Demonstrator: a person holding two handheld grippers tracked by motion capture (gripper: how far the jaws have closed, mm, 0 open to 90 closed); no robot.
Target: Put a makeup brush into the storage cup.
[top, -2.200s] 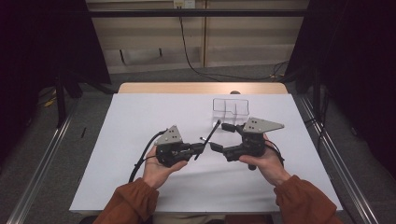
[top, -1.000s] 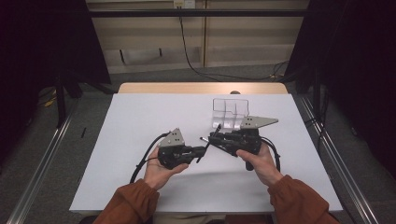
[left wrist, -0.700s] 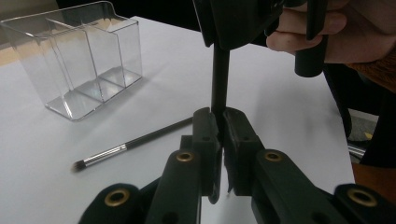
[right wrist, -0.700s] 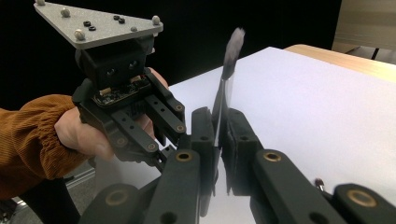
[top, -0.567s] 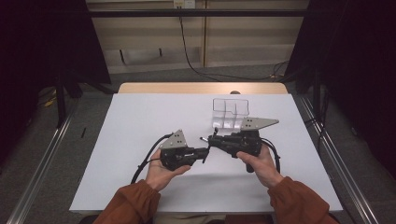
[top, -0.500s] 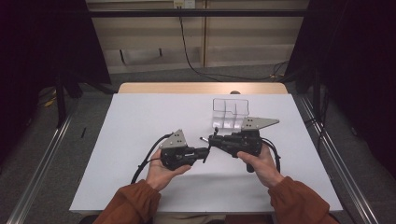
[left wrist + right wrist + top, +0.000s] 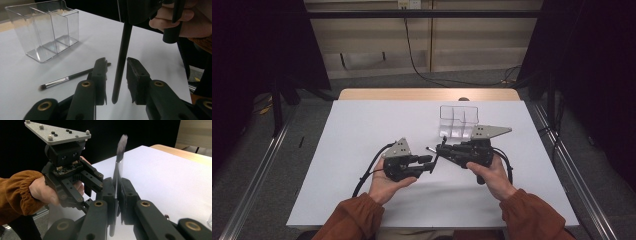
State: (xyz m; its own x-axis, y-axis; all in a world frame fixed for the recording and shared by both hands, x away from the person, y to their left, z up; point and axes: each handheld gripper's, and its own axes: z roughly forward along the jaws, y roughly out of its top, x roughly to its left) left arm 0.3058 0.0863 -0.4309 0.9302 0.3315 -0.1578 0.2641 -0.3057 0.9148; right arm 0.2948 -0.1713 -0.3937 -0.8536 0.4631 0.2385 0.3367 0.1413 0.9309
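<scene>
My right gripper is shut on a thin black makeup brush, whose grey bristles point up in the right gripper view. The brush's black handle hangs down between the jaws of my left gripper. Those jaws have just been opening and the pads stand clear of the handle on both sides. The two grippers face each other tip to tip at the table's middle. A second small brush lies flat on the white table just beyond the left jaws.
A clear plastic organiser with several compartments stands behind the grippers, towards the far right. The white table top has bare room to the left. Cables trail from both grippers towards the person.
Both grippers have drawn together at the table's middle since the earliest frame. The left gripper's jaws have spread apart off the brush handle, while the right gripper keeps its hold.
</scene>
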